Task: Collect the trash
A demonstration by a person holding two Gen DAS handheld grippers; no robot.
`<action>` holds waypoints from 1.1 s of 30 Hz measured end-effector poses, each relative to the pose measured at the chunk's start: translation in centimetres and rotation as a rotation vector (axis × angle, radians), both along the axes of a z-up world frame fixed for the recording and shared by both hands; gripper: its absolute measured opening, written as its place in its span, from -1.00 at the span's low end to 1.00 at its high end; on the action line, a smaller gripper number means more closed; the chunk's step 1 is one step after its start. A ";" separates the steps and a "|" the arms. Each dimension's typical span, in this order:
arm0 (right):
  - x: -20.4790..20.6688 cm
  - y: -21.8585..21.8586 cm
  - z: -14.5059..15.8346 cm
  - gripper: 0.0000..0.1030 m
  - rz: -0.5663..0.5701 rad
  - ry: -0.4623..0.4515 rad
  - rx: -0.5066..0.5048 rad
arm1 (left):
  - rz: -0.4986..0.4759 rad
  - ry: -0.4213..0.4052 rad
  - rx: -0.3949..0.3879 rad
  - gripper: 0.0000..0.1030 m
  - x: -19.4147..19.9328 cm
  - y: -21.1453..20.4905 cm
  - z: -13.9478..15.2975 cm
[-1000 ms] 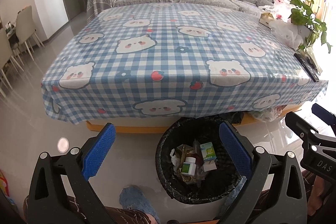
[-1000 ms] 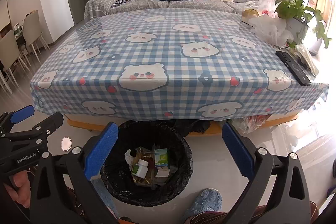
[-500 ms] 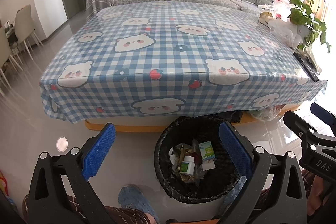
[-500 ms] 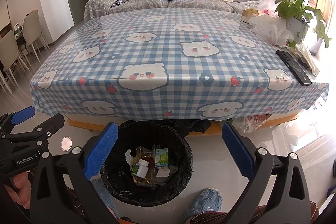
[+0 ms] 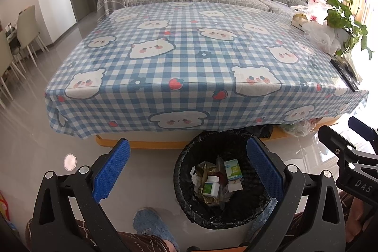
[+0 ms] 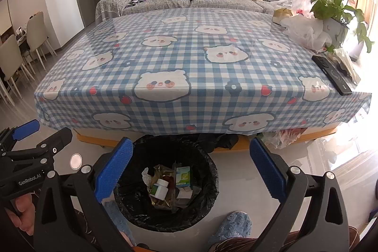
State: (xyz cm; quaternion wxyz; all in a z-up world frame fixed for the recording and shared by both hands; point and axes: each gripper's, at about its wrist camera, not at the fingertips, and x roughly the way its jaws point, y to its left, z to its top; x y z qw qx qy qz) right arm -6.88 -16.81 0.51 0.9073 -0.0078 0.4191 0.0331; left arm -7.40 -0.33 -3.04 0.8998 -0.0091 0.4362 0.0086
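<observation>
Both the left tool [image 5: 187, 167] and the right tool [image 6: 191, 165] gaped wide, holding nothing. Low in the frame, the trash bin [image 5: 186, 204] held the collected trash [image 5: 217, 183]. Beyond, the checked surface [image 5: 189, 51] looked cleared; straying toward the remote [image 6: 332, 74] at right risked binning a keeper.

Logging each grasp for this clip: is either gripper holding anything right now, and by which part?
Nothing is held. The left gripper and the right gripper are both open and empty above the trash bin.
</observation>
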 end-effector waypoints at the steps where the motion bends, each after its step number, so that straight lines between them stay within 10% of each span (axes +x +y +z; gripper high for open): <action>1: 0.0 0.1 -0.1 0.85 0.000 0.000 0.000 | -0.001 0.001 0.000 0.88 0.0 0.0 0.0; 33: 0.0 0.5 -0.2 0.85 0.001 0.003 0.004 | 0.024 0.008 0.019 0.87 0.1 0.6 0.1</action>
